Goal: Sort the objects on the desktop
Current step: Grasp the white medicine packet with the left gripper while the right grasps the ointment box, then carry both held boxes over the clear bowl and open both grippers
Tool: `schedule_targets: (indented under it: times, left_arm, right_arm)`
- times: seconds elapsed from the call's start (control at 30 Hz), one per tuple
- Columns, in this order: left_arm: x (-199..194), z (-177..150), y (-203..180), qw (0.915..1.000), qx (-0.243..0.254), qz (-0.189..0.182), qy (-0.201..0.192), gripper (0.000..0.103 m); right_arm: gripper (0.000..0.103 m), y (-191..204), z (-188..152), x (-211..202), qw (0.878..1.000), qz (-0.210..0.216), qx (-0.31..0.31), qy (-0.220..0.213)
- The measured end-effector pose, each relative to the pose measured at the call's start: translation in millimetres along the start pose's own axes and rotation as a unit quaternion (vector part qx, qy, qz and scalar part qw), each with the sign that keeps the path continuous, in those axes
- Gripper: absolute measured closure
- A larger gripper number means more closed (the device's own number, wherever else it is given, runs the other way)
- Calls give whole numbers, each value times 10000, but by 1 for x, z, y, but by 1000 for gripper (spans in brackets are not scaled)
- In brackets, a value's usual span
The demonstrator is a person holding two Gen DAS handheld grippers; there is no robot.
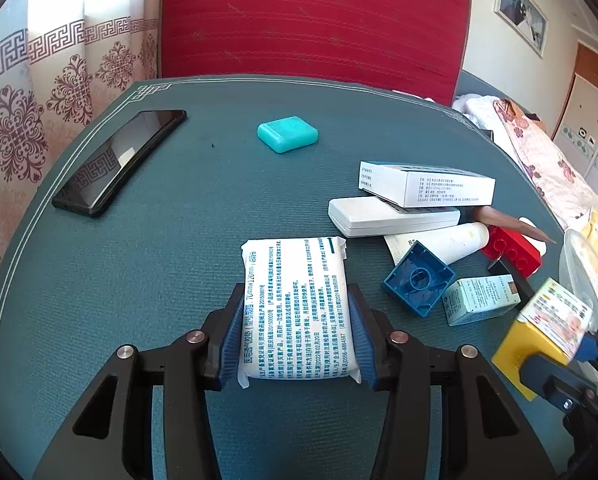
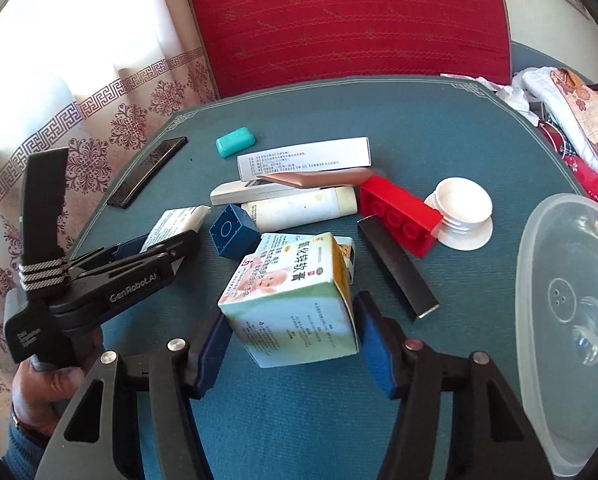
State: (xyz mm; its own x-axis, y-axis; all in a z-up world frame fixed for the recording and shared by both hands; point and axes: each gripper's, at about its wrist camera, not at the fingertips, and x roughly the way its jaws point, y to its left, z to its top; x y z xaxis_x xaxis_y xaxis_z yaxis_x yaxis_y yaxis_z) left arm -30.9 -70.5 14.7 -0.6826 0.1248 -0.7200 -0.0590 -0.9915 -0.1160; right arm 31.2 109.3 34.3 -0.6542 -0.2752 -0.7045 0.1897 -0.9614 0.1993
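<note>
Left gripper [image 1: 297, 332] clamps white packet [image 1: 295, 304] at frame centre; right gripper [image 2: 295, 340] clamps ointment box [image 2: 295, 308]. Placement into sorted groups apparently follows.

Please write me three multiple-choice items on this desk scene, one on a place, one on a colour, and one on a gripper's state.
1. Where does the black smartphone lie on the teal desk mat?
A. near the curtain-side edge, apart from the clutter
B. under the long white carton
C. inside the plastic bowl

2. What colour is the long toy brick beside the white screw lid?
A. yellow
B. red
C. green

3. What is the left gripper doing?
A. standing open over bare mat
B. closed on the small teal soap-like bar
C. closed on a white printed soft packet

Answers: 1 A, the phone sits alone by the mat's border; 2 B, its studded face is plainly red; 3 C, both blue pads press the packet's sides.
</note>
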Motion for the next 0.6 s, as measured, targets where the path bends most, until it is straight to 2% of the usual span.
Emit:
schedule_targets:
  times: [0.23, 0.6]
  left_arm:
    - [-5, -5, -3, 10000, 3, 44, 19, 52]
    - [-27, -18, -18, 9999, 170, -27, 11, 52]
  right_arm:
    - [39, -15, -9, -7, 10000, 52, 13, 57]
    - [39, -48, -4, -40, 9990, -19, 288, -338]
